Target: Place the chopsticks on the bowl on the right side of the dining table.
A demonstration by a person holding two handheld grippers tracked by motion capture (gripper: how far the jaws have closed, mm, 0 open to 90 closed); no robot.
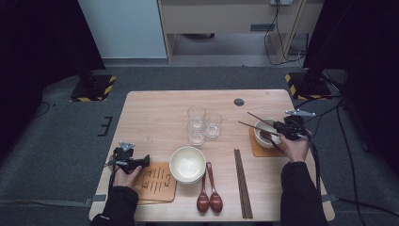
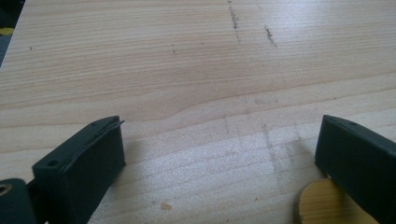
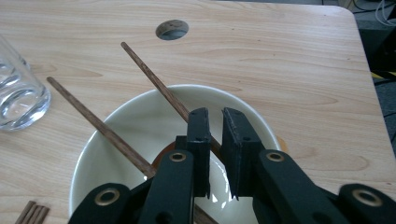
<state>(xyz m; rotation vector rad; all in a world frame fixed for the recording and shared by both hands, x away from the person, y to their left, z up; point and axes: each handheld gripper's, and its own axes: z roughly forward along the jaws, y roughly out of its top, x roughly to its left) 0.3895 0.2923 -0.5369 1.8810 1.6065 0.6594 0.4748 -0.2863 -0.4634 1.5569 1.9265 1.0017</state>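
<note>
High view: my right tongs (image 1: 278,134) sit over the small cream bowl (image 1: 262,137) on the right side of the surface (image 1: 155,117), and that bowl stands on a round wooden coaster (image 1: 256,149). Two dark wooden chopsticks (image 1: 256,126) lie in the bowl, tips sticking out past its rim toward the glasses.

Right gripper view: jaws nearly together, only a narrow gap between them, held just above the bowl (image 3: 135,126). One chopstick (image 3: 163,91) runs in under the left jaw, but I can't tell whether the pads pinch it. Second chopstick (image 3: 98,123) crosses the rim further left, clear of the jaws. A clear glass (image 3: 16,95) sits at the left edge, and a round cable hole (image 3: 172,29) shows in the surface beyond the bowl.

Left tongs (image 1: 134,162) rest at the near left of the surface, beside a square wooden mat (image 1: 157,181). Left gripper view: jaws wide apart, bare wood grain between them, nothing held; a bit of yellowish wood (image 2: 322,205) shows by the right jaw.

Also on the surface: three clear glasses (image 1: 203,123) clustered mid-surface, a larger cream bowl (image 1: 187,164) nearer me, two brown spoons (image 1: 209,190) just right of it, and another bundle of chopsticks (image 1: 243,183) lying lengthwise near the front edge.
</note>
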